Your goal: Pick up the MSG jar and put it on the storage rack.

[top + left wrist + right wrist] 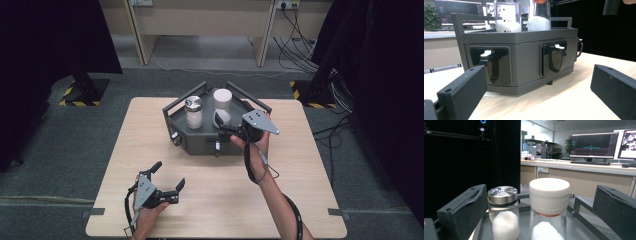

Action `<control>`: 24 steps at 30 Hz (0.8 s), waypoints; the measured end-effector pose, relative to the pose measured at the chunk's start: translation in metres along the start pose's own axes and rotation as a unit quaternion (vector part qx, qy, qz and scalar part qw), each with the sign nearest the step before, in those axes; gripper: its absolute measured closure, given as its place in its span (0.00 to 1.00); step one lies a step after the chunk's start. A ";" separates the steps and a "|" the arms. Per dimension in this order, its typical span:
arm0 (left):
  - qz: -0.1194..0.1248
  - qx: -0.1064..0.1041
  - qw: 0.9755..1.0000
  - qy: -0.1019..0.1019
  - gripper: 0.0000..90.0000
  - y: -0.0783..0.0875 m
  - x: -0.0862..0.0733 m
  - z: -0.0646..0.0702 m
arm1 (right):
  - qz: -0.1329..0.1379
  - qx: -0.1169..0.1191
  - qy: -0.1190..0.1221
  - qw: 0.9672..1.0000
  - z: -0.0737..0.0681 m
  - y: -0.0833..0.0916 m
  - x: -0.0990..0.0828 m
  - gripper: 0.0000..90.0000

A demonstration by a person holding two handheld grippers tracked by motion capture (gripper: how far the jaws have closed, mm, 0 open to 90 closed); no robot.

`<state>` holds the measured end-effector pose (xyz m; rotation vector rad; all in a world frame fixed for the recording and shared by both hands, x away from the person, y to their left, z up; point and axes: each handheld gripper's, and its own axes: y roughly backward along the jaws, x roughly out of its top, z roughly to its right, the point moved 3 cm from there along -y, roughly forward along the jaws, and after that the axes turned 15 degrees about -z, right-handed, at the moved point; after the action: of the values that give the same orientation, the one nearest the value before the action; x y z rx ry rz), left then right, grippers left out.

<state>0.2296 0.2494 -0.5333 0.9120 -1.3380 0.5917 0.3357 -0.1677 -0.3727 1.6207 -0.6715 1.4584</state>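
On the far half of the wooden table sits a dark grey caddy with rail handles, and two jars stand upright in its top tray, side by side. The white-capped jar is the taller one, with a broad white lid, a thin orange band under it and a mound of white grains at the bottom. Next to it, the steel-capped jar is shorter and about half full of the same white grains. Both jars have their long axes vertical, lids pointing up. The right gripper hovers at the caddy's near right edge, just beside the white-capped jar, with its jaws spread wide and nothing between the pads. The left gripper rests on the near table, well apart from the caddy, jaws also wide and empty, aimed at the caddy's front panels.
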 end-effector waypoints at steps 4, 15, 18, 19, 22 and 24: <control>0.001 0.000 1.000 0.000 0.00 0.000 0.000 0.000 | 0.003 0.005 0.001 1.000 -0.002 0.004 -0.002 0.00; 0.000 0.000 1.000 -0.001 0.00 0.000 0.000 0.000 | 0.011 0.021 0.001 1.000 -0.006 0.018 -0.011 0.00; 0.000 0.000 1.000 0.000 0.00 0.000 0.000 0.000 | 0.011 0.024 0.002 1.000 -0.007 0.022 -0.015 0.00; 0.000 0.000 1.000 0.000 0.00 0.000 0.000 0.000 | 0.012 0.023 0.003 1.000 -0.007 0.024 -0.016 0.00; 0.001 0.000 1.000 0.000 0.00 0.000 0.000 0.000 | 0.016 0.024 0.008 1.000 -0.007 0.031 -0.021 0.00; 0.000 0.000 1.000 0.000 0.00 0.000 0.000 0.000 | 0.020 0.025 0.009 0.999 -0.008 0.035 -0.024 0.00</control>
<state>0.2295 0.2493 -0.5334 0.9120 -1.3378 0.5924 0.2981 -0.1823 -0.3884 1.6392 -0.6652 1.5274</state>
